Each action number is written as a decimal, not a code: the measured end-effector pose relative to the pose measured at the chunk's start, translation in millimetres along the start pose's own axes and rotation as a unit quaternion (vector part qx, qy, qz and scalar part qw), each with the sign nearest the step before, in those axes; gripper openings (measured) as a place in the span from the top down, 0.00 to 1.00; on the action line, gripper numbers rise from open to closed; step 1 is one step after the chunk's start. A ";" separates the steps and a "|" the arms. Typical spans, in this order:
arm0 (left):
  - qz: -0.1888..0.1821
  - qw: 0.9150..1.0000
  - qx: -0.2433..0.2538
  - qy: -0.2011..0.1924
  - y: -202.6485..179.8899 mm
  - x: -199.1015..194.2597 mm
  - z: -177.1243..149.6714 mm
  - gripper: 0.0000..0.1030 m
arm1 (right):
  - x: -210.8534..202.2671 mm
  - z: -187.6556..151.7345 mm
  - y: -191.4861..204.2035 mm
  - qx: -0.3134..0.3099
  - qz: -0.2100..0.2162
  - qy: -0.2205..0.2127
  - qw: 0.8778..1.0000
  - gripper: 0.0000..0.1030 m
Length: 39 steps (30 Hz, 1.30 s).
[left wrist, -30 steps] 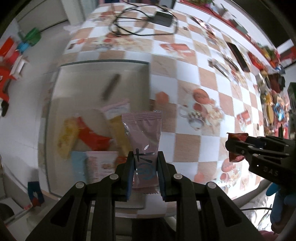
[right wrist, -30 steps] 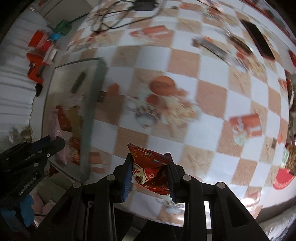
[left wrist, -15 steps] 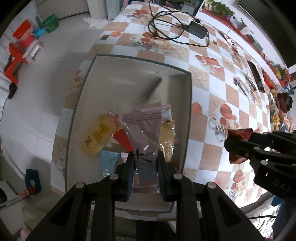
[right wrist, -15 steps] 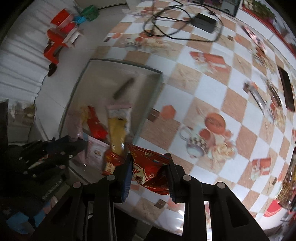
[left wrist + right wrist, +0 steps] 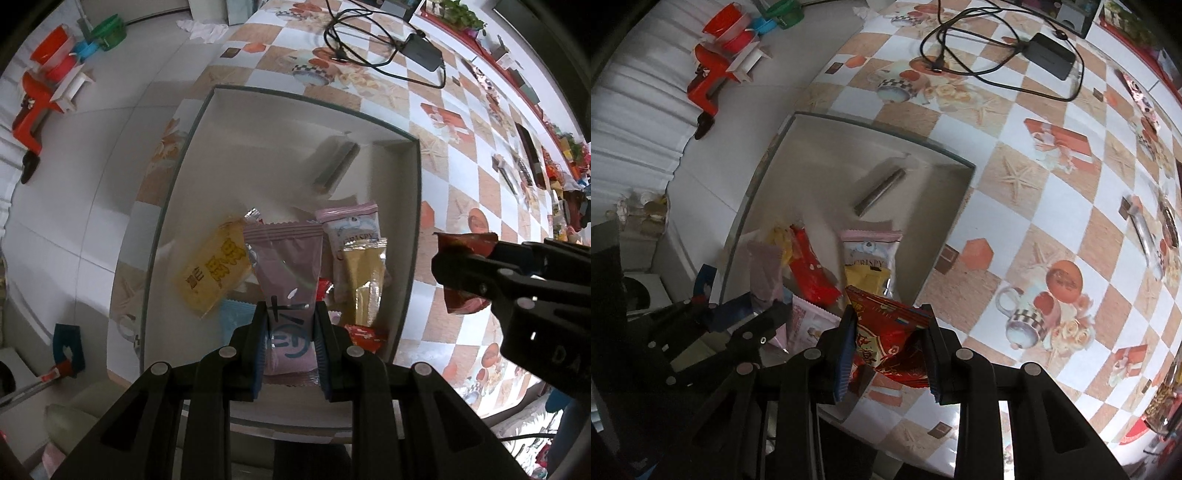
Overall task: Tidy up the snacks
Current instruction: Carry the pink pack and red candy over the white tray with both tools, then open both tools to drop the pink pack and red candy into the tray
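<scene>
- The bench, under a checked cloth printed with cups and starfish, fills most of both views.
- On it sits a pale box with a glassy rim, open at the top, snacks piled at its near end.
- Left gripper points straight down over the box, clenched on a pink packet that stands up between its blue pads.
- Right gripper hangs at the box's near right corner, clamped on a red packet; from the left wrist view that packet sits just outside the box's right wall.
- Inside the box: a yellow packet lies tilted beside the pink one, a gold packet overlaps a white "crispy" packet, and a red wrapper runs between them.
- A dark stick lies alone at the far end of the box.
- A black cable coils on the bench beyond, well apart.
</scene>
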<state>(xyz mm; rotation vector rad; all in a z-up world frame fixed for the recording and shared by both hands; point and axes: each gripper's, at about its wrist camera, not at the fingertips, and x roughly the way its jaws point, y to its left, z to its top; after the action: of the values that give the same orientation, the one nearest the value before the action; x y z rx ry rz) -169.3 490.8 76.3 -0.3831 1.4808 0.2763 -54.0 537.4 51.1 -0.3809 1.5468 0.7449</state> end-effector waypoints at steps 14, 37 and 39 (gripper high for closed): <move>0.006 1.000 -0.005 0.012 6.7 16.4 21.0 0.75 | 17.1 29.2 1.5 0.002 -0.006 0.015 1.000 0.67; 0.017 0.999 -0.038 -0.002 17.9 10.9 16.1 0.16 | 26.7 28.7 8.5 0.002 -0.002 0.027 1.000 0.28; 0.053 0.998 -0.029 -0.010 16.4 8.8 15.9 0.07 | 23.1 26.5 7.1 0.003 -0.009 0.026 1.000 0.28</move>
<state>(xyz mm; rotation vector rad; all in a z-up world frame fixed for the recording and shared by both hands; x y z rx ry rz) -160.9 511.8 67.1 -0.3471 1.4777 0.4070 -41.6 564.3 30.9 -0.4113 1.5935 0.7211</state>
